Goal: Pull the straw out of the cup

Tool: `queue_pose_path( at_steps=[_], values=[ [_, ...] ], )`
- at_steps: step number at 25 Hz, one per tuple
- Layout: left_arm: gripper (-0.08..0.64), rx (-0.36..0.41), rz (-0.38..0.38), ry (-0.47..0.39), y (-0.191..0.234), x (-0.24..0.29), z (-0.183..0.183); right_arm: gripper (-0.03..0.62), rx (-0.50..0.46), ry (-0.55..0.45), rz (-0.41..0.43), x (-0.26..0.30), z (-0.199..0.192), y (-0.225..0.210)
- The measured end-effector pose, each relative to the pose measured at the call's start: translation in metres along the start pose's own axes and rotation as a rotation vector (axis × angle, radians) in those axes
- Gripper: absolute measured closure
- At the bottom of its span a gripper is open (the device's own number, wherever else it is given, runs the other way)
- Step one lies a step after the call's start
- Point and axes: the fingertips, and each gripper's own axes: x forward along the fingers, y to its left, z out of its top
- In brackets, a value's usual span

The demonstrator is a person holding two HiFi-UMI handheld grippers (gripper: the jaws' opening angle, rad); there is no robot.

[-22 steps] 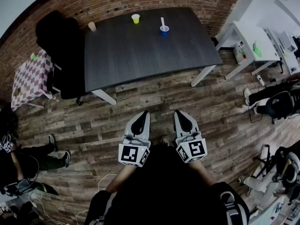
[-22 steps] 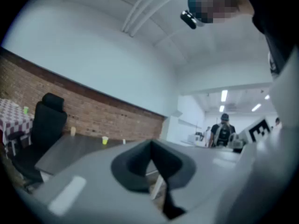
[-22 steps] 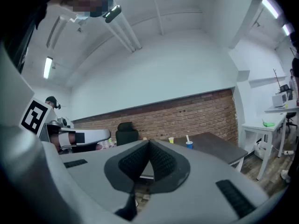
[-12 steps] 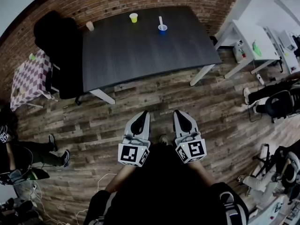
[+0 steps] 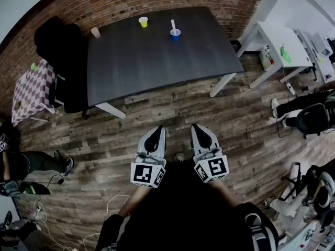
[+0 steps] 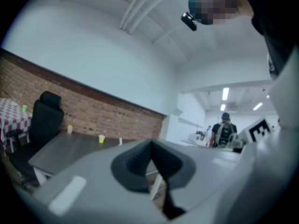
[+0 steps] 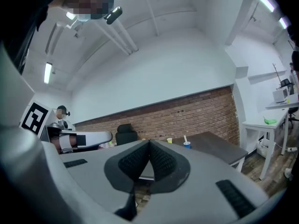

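Observation:
A blue cup [image 5: 175, 34] with a white straw [image 5: 172, 24] standing in it sits near the far edge of the dark table [image 5: 157, 61]; in the right gripper view the blue cup [image 7: 187, 145] shows small and far off. My left gripper [image 5: 157, 129] and right gripper [image 5: 196, 127] are held side by side over the wooden floor, well short of the table. Both are shut with their tips touching and nothing between them. In the left gripper view the left gripper [image 6: 150, 143] points towards the table.
A yellow cup [image 5: 143, 21] and a pale cup [image 5: 96, 32] also stand at the table's far edge. A black office chair [image 5: 63, 61] and a checked small table [image 5: 31, 90] are left of it. White desks [image 5: 282, 46] stand at right. A seated person [image 5: 21, 166] is at left.
The table and cups have shifted slightly left and up in the head view. Both grippers stay shut and low over the floor.

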Motion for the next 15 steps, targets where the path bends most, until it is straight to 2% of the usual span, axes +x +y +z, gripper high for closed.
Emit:
queue_pose_path(
  at_steps=[8, 15],
  values=[
    [0.555, 0.000, 0.070, -0.008, -0.013, 0.023, -0.008, 0.588, -0.014, 0.026, 0.082, 0.009, 0.002, -0.027],
    [0.555, -0.012, 0.106, 0.008, 0.001, 0.036, -0.014, 0.586, 0.007, 0.051, 0.106, 0.031, -0.006, -0.038]
  ],
)
